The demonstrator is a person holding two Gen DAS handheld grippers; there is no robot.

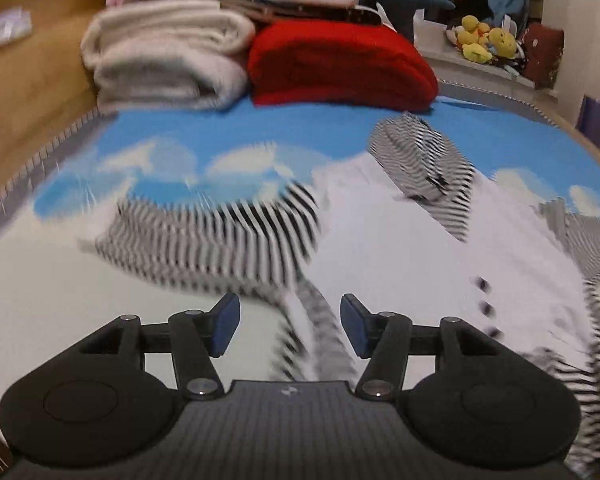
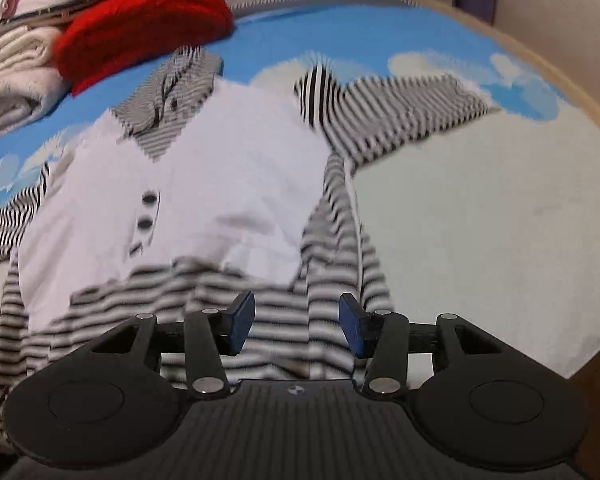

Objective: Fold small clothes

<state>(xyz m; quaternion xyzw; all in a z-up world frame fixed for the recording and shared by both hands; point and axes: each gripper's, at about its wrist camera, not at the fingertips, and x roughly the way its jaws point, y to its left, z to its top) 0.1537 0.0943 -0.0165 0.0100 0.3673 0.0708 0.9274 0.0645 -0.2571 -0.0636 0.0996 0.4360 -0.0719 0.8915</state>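
A small shirt point(image 2: 228, 168) lies flat on the bed, with a white front, dark buttons, a striped collar and black-and-white striped sleeves. It also shows in the left wrist view point(image 1: 400, 240). My left gripper point(image 1: 288, 326) is open and empty, just above the shirt's lower left edge, with the left sleeve point(image 1: 220, 236) spread ahead of it. My right gripper point(image 2: 296, 324) is open and empty over the striped hem at the lower right. The right sleeve point(image 2: 404, 108) stretches out to the far right.
The bed cover point(image 2: 480, 208) has a blue sky and cloud print. Folded cream blankets point(image 1: 164, 56) and a red blanket point(image 1: 340, 64) are stacked at the far end. A wooden bed frame point(image 1: 24, 92) runs along the left. Yellow plush toys point(image 1: 484, 38) sit on a ledge.
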